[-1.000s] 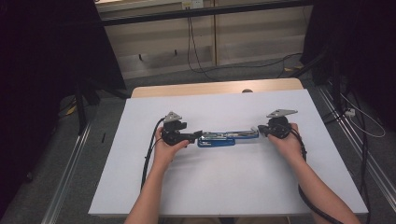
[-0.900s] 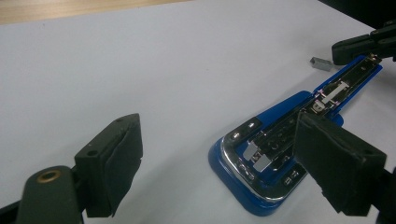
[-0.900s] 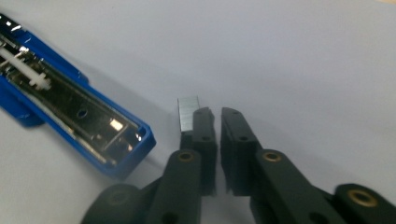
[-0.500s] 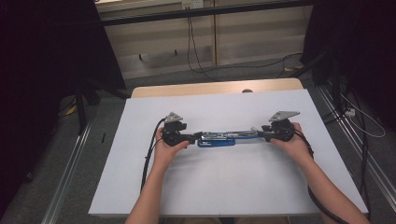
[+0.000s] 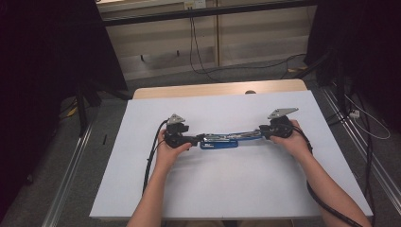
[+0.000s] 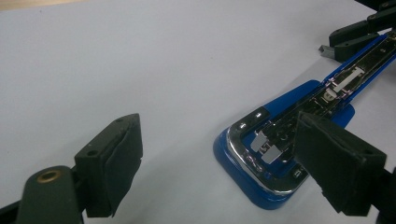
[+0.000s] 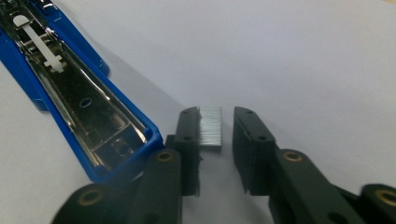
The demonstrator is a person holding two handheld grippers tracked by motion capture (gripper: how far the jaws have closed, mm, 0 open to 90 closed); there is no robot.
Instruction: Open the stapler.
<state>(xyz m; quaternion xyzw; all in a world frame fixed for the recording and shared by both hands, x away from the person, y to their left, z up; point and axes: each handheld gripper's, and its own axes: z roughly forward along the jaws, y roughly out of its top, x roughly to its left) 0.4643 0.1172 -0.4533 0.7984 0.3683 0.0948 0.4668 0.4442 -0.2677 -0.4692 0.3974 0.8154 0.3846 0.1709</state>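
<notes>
One blue stapler, swung open, is lying on one white worktop, one strip of staples is sitting between the jaws of the right tongs, and two tongs are showing in all, the other being the left tongs.

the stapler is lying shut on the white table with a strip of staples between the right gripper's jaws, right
Not quite: the stapler lies flipped open, its metal channel exposed, as the right gripper view shows. The strip of staples does sit between the right gripper jaws, above the white table.
</notes>
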